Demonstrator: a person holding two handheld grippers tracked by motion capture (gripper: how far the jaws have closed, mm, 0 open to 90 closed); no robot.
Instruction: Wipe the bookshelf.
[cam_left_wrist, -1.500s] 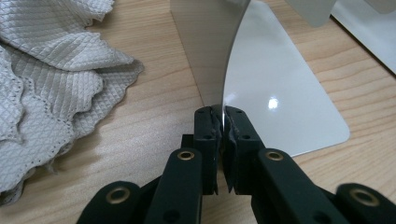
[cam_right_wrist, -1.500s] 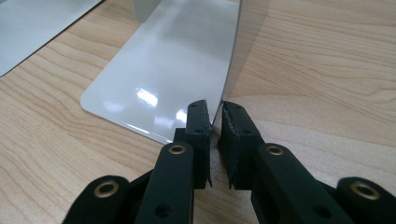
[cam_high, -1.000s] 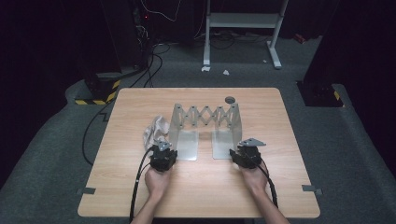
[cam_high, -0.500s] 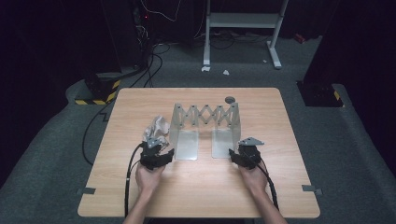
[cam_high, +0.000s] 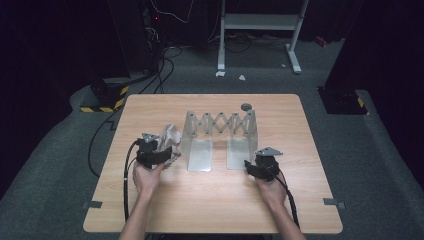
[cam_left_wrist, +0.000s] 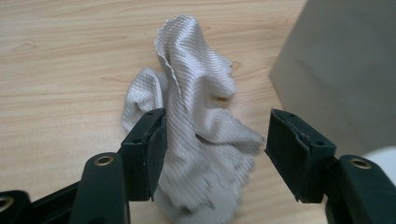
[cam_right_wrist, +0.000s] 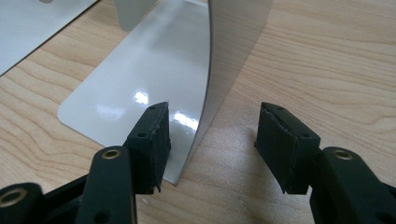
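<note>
Left gripper: fingers spread, crumpled cloth loose between them, seemingly unpinched.
Right gripper: fingers just opening, straddling metal rack wall at 12 o'clock.

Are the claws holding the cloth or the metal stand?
Neither. Both grippers' jaws stand open: the cloth lies loose between the left gripper jaws, and the stand's wall sits unpinched between the right gripper jaws.
</note>
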